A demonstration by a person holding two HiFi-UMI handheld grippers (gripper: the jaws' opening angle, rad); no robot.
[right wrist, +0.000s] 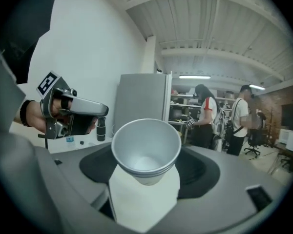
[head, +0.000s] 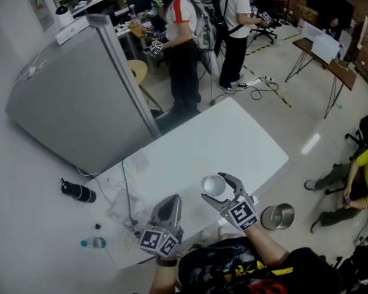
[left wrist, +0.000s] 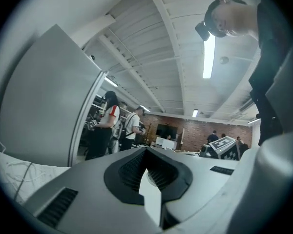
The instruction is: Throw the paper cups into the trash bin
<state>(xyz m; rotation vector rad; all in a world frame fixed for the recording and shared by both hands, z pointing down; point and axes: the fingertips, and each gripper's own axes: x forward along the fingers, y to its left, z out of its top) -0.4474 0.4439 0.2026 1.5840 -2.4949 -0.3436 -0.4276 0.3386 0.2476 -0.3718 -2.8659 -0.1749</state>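
R gripper (head: 219, 189) is pinching 1 white paper cup (right wrist: 146, 150) btwn its 2 jaws. The cup is upright w/ its mouth open to the head view, held above the near edge of the white table (head: 233, 139). Faint lines under the rim could mean nested cups, can't tell how many. L gripper (head: 170, 199) sits just left of it over the same table edge, its 2 jaws pressed together at the tips w/ nothing btwn them. The two grippers are near each other but apart. 1 round metal trash bin (head: 281, 211) stands on the floor just right of the table's near corner, below and to the right of the held cup. No other cups show on the table. Its left end has 1 thin cable (head: 127, 188) and some clear plastic wrap (head: 119, 209). On the floor left of the table lie 1 black flask (head: 78, 192) and 1 small clear bottle (head: 93, 243), well apart from each other. 1 big grey partition (head: 73, 97) stands beyond the table's left end. Behind it are 2 standing people (head: 183, 38), close together, and 1 seated person in yellow (head: 365, 173) is at the far right edge.
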